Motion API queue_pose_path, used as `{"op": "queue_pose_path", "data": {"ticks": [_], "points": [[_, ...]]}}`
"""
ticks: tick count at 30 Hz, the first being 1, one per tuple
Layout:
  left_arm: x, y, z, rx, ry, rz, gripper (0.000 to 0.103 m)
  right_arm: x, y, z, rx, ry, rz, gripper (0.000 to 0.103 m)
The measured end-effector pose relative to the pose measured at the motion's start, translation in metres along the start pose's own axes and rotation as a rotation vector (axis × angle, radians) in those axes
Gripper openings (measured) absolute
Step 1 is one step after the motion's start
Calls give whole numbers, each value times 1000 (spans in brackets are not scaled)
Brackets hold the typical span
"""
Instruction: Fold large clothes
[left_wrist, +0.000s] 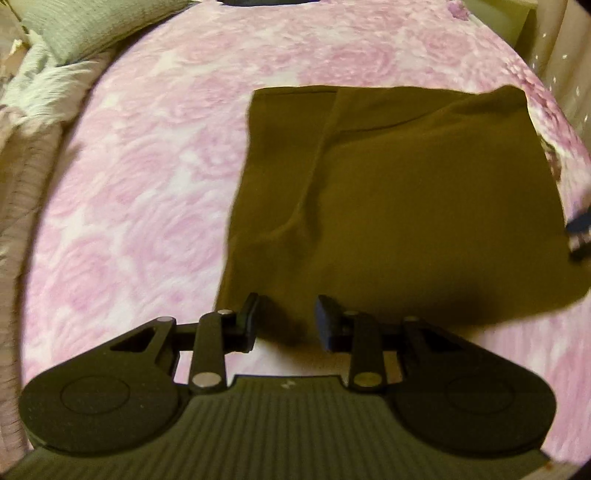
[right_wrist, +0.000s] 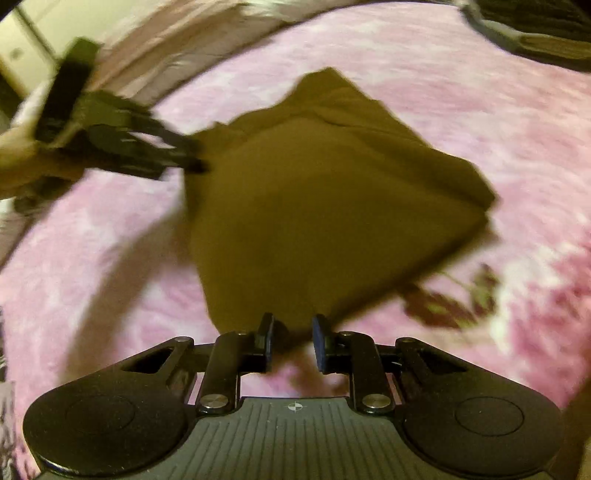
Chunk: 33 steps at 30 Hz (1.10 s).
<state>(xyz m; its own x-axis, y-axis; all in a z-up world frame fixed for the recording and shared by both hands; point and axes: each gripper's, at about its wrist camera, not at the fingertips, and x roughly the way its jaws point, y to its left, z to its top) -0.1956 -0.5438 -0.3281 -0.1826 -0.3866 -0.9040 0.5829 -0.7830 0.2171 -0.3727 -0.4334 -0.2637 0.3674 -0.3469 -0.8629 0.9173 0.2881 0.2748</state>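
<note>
An olive-brown garment (left_wrist: 406, 192) lies folded into a rough rectangle on the pink rose-patterned bedspread (left_wrist: 147, 184). My left gripper (left_wrist: 290, 323) hangs over its near left corner, jaws apart, with the cloth's edge and shadow in the gap and the pads not pressing. In the right wrist view the same garment (right_wrist: 314, 206) looks like a diamond. My right gripper (right_wrist: 294, 343) stands open with the nearest corner between its fingers. The left gripper (right_wrist: 195, 162) shows blurred at the cloth's left corner. Part of the right gripper (left_wrist: 578, 236) shows at the cloth's right edge.
A grey-green pillow (left_wrist: 85, 26) and a rumpled pale blanket (left_wrist: 44, 81) lie along the bed's far left. A dark object (right_wrist: 546, 37) sits at the top right of the right wrist view. The bed ends near pale furniture (left_wrist: 554, 37) at the right.
</note>
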Motion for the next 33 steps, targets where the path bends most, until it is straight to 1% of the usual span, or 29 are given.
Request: {"op": "queue_pose_path", "data": {"ticks": [2, 3, 4, 6, 9, 12, 14, 15, 16, 17, 18, 19, 20, 21, 22, 25, 29, 32, 33], "points": [[-20, 4, -12, 5, -7, 18, 28, -13, 8, -2, 7, -20, -40, 25], [-30, 6, -18, 10, -10, 30, 28, -20, 14, -3, 1, -37, -52, 34], [-37, 7, -22, 15, -13, 39, 28, -28, 21, -5, -15, -57, -69, 50], [-53, 5, -32, 46, -29, 58, 28, -37, 43, -8, -68, -93, -104, 64], [-66, -7, -39, 124, -68, 63, 28, -31, 76, -12, -199, -101, -128, 64], [-69, -28, -43, 246, -113, 65, 35, -15, 101, -14, -327, -110, -162, 64], [-65, -43, -46, 329, -143, 58, 44, 4, 110, -14, -423, -113, -211, 64], [-61, -50, -47, 367, -158, 57, 51, 19, 114, -17, -486, -98, -246, 64], [-57, -56, -49, 405, -172, 54, 56, 31, 115, -19, -533, -74, -271, 60], [-52, -62, -51, 449, -184, 57, 58, 41, 117, -22, -575, -51, -292, 57], [-46, -67, -53, 485, -191, 68, 63, 52, 118, -25, -628, -41, -327, 52], [-40, -73, -56, 529, -200, 84, 64, 58, 117, -28, -666, -41, -356, 44], [-35, -77, -59, 562, -207, 95, 64, 62, 116, -31, -690, -48, -379, 39], [-30, -82, -61, 594, -210, 108, 64, 62, 112, -31, -700, -55, -374, 35], [-25, -86, -63, 624, -211, 120, 64, 60, 109, -30, -698, -63, -367, 28], [-14, -99, -66, 724, -225, 165, 64, 45, 104, -25, -686, -84, -341, 17], [-11, -115, -61, 814, -265, 224, 64, 10, 93, -8, -643, -85, -308, 15], [-12, -125, -50, 823, -281, 223, 64, -20, 78, 5, -615, -72, -289, 15], [-13, -129, -46, 819, -279, 220, 61, -30, 76, 7, -617, -69, -289, 15]]}}
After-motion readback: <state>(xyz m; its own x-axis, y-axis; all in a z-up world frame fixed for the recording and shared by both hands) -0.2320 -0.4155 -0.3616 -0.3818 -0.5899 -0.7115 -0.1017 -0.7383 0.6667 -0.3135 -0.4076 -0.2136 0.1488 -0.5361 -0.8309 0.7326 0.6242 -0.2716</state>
